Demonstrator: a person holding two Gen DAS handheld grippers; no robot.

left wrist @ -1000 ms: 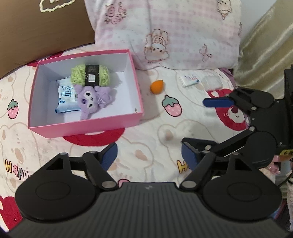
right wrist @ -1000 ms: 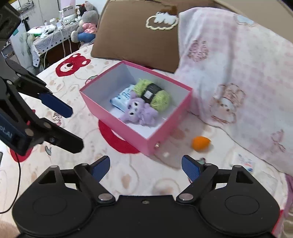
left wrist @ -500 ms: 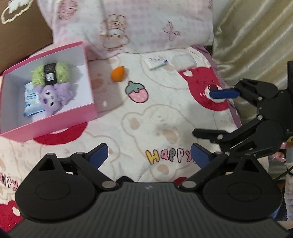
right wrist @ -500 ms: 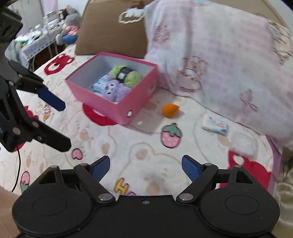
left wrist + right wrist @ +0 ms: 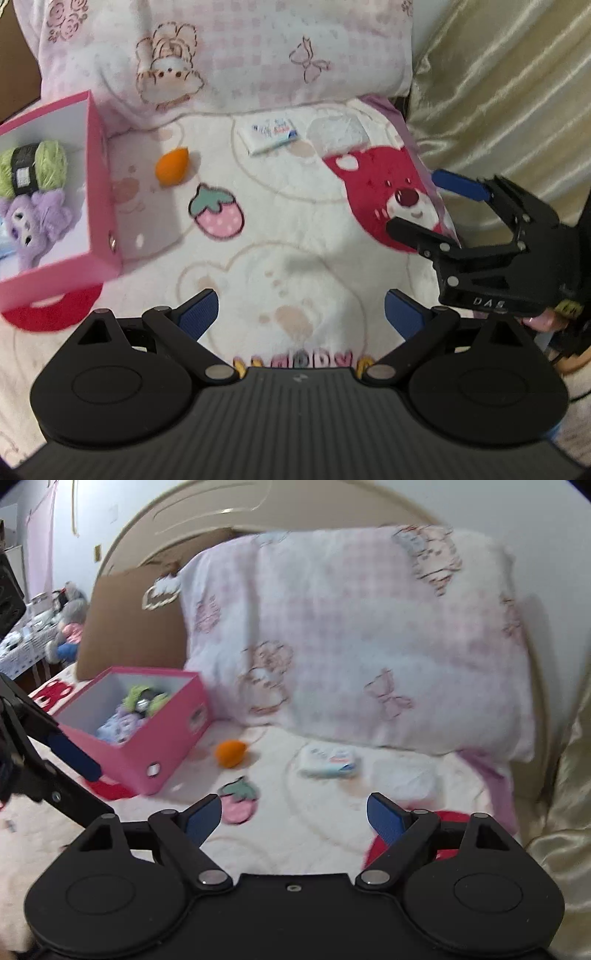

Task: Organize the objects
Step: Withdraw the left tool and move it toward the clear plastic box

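1. Now the left gripper [image 5: 301, 315] hangs over the bedspread [image 5: 314, 236] with its jaws spread wide; they have just been opening, and nothing is between them.
2. The right gripper [image 5: 294, 814] also stands wide open and empty, pointing toward the pink checked pillow [image 5: 351, 635].
3. In the left wrist view, the right gripper [image 5: 424, 203] shows at the right edge, above the red bear print [image 5: 391, 199], not touching any object.
4. The pink box [image 5: 101, 192] sits at the left on the bedspread. Inside it lie a green yarn ball [image 5: 37, 168] and, just beside it, a purple plush toy [image 5: 33, 221].
5. An orange egg-shaped sponge [image 5: 171, 166] lies on the bedspread near the right wall of the box, apart from it.
6. A small white packet with blue print [image 5: 271, 133] lies further right, near the foot of the pillow.
7. Just beside this packet lies a clear plastic pouch [image 5: 338, 131]; what it contains cannot be told.
8. A brown cushion [image 5: 129, 627] leans behind the box in the right wrist view.
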